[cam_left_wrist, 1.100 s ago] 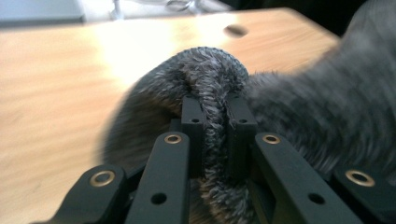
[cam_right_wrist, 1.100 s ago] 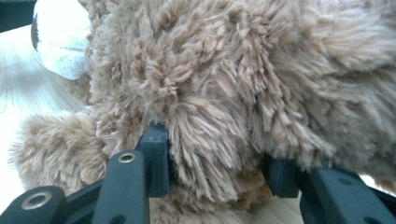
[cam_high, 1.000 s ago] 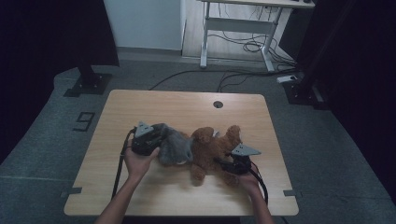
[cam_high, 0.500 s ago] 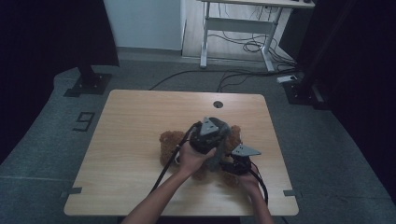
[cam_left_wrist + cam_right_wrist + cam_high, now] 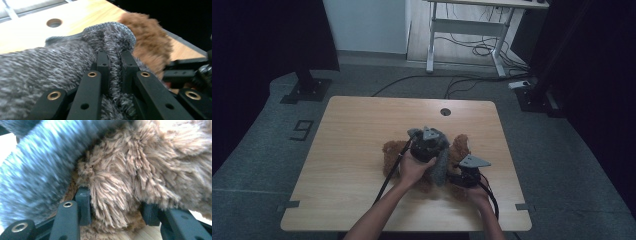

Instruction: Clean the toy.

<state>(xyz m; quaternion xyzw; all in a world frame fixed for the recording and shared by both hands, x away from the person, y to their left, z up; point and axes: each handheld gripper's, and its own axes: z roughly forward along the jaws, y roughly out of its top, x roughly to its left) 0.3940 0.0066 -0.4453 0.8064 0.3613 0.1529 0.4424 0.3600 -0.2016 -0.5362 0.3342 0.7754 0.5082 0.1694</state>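
Left tongs (image 5: 115, 62) pinch grey knit (image 5: 37, 67) — right tongs (image 5: 113, 207) clamp brown plush toy (image 5: 150, 165)

The left tool (image 5: 115, 67) clamps a fold of grey knitted fabric (image 5: 50, 67) between its 2 black jaws. The fabric's ribbed hem arches just above the jaw tips. Brown plush fur (image 5: 150, 42) lies directly behind it. The wooden worktop (image 5: 75, 17) shows a round hole (image 5: 54, 22).

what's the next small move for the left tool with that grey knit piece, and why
Probably draw the grey knit piece further over the brown plush toy: the left tool is shut on its edge, right tool clamps the toy's fur, and brown fur shows beyond the knit.
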